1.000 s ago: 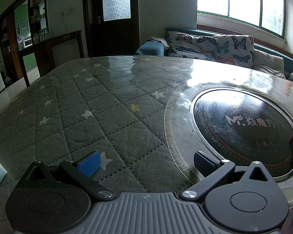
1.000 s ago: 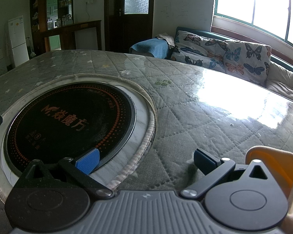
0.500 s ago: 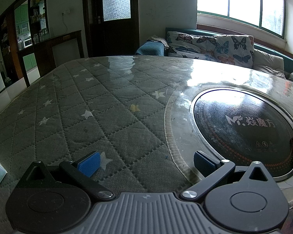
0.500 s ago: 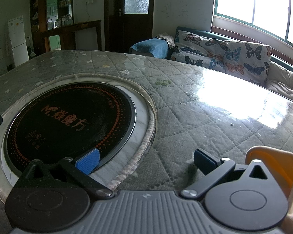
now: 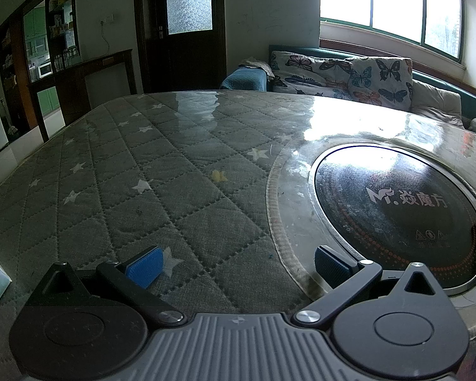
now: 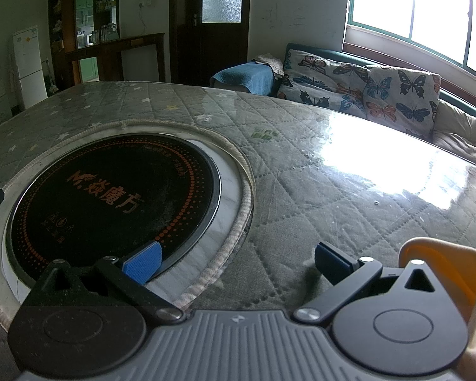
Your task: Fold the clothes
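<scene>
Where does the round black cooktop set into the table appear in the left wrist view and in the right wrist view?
Left wrist view: the round black cooktop is at right, beyond the right fingertip of the open left gripper.
Right wrist view: the cooktop is at left, behind the left fingertip of the open right gripper.
Shared landmark: the butterfly-print cushions under the window.
</scene>
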The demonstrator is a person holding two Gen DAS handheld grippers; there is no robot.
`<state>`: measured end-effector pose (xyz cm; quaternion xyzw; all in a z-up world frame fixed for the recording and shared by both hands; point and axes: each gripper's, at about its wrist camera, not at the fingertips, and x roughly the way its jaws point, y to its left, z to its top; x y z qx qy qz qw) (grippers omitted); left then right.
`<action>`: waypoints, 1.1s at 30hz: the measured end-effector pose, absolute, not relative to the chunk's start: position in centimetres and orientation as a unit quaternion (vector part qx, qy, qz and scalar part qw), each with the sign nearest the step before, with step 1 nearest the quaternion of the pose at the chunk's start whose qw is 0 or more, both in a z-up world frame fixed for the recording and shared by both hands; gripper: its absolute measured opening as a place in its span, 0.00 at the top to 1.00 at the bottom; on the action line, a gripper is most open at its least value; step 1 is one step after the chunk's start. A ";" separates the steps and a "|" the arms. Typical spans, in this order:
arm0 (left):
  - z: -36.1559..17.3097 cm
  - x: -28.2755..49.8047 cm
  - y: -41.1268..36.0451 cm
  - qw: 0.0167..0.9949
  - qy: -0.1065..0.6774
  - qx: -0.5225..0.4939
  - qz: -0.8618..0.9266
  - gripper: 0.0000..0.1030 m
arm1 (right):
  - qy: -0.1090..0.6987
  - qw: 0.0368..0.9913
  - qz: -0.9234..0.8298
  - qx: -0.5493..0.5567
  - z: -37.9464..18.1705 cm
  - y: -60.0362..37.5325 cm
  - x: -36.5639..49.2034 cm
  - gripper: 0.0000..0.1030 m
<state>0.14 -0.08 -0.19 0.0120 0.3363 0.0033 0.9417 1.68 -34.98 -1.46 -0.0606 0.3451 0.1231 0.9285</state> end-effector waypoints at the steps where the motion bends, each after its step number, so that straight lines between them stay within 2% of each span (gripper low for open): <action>1: -0.2 0.2 -0.1 0.942 0.336 0.012 0.003 0.00 | 0.345 0.928 0.123 -0.061 -1.5 -35.0 1.7 0.00; 33: 0.2 0.1 0.0 0.942 0.336 0.012 0.003 0.00 | 0.345 0.928 0.123 -0.060 -1.4 -35.0 1.7 0.00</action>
